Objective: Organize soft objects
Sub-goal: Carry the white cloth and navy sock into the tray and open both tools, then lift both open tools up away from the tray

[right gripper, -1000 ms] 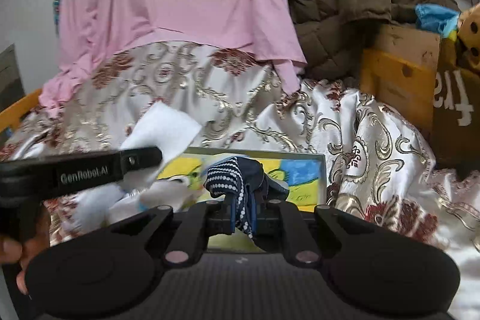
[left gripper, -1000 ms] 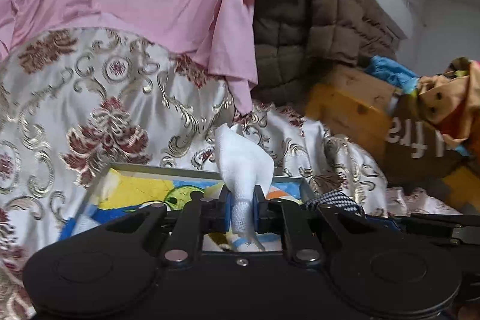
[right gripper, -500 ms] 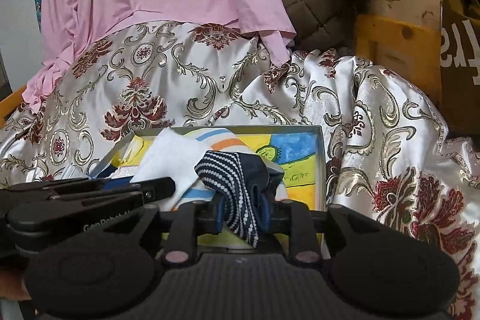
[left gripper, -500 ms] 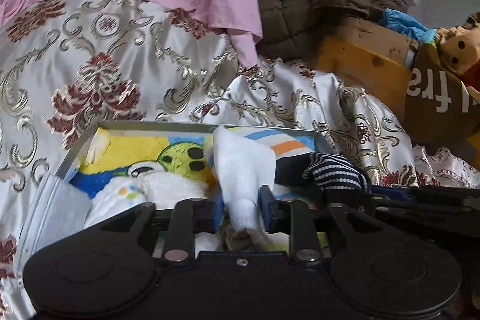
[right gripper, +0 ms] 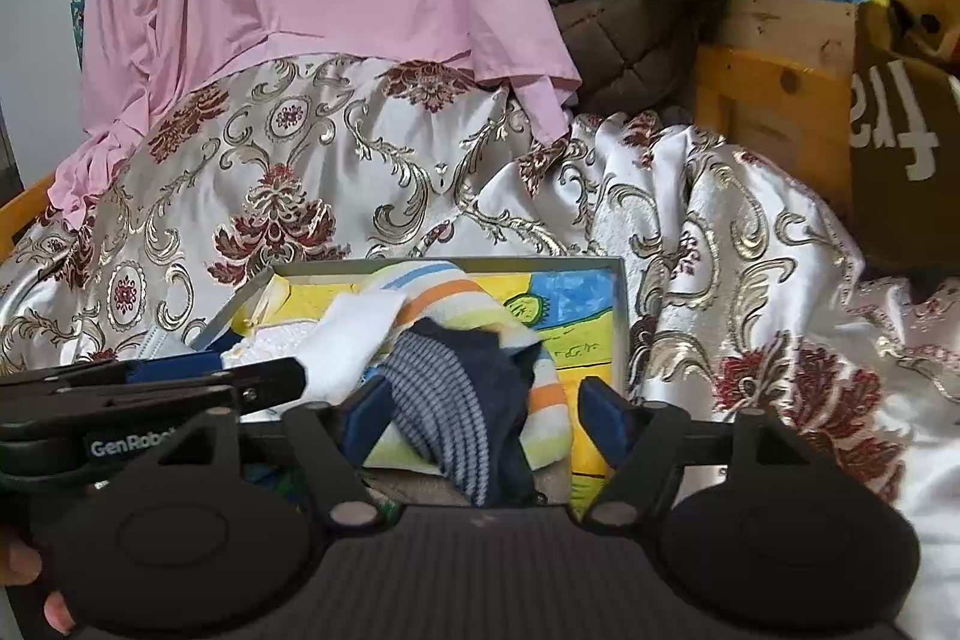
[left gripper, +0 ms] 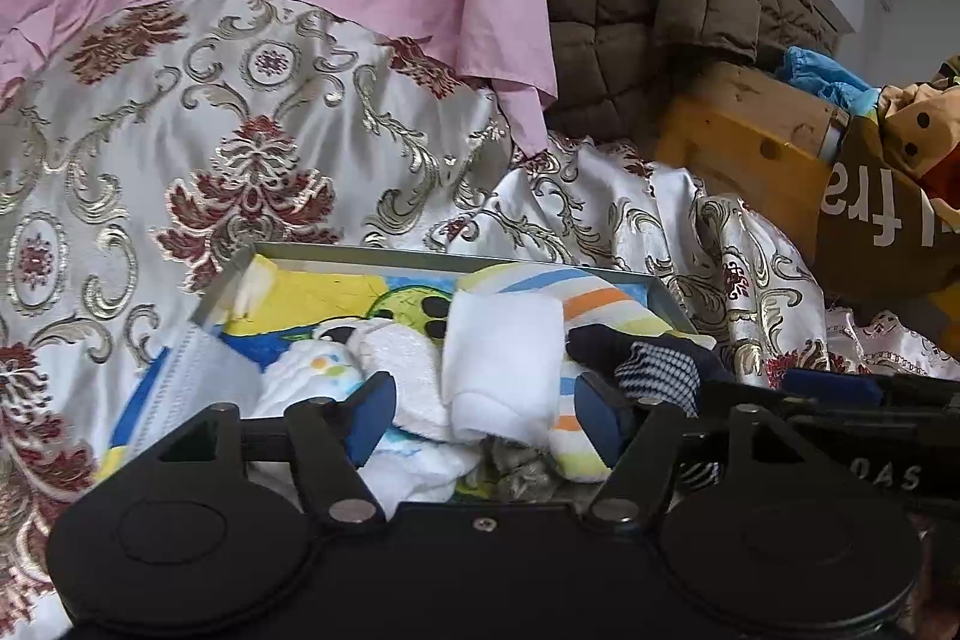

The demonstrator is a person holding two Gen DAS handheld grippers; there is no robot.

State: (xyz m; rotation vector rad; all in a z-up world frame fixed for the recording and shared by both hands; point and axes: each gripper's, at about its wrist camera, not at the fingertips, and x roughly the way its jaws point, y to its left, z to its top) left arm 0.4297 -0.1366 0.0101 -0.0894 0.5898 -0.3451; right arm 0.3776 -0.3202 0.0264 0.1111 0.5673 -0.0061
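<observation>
— So, what lies beneath everything?
— A cream satin bedspread with red and gold floral brocade (left gripper: 252, 148), and on it a shallow grey box lined with a bright cartoon print (right gripper: 621, 304).
— And the left hand-held gripper (left gripper: 480, 415)?
— Its jaws are opening; the folded white terry sock (left gripper: 501, 367) sits loose between them, in the box.
— The right hand-held gripper (right gripper: 480, 418)?
— Also opening, around the navy striped sock (right gripper: 456, 415), which rests in the box, untouched by the pads.

White lettering "GenRobo", cut off at its end by the right gripper's body, runs along the side of the left gripper (right gripper: 192, 394) in the right wrist view. Large white letters "frs" stand on a brown bag (left gripper: 882, 226). Partial letters "OAS" mark the right gripper (left gripper: 840, 400).
</observation>
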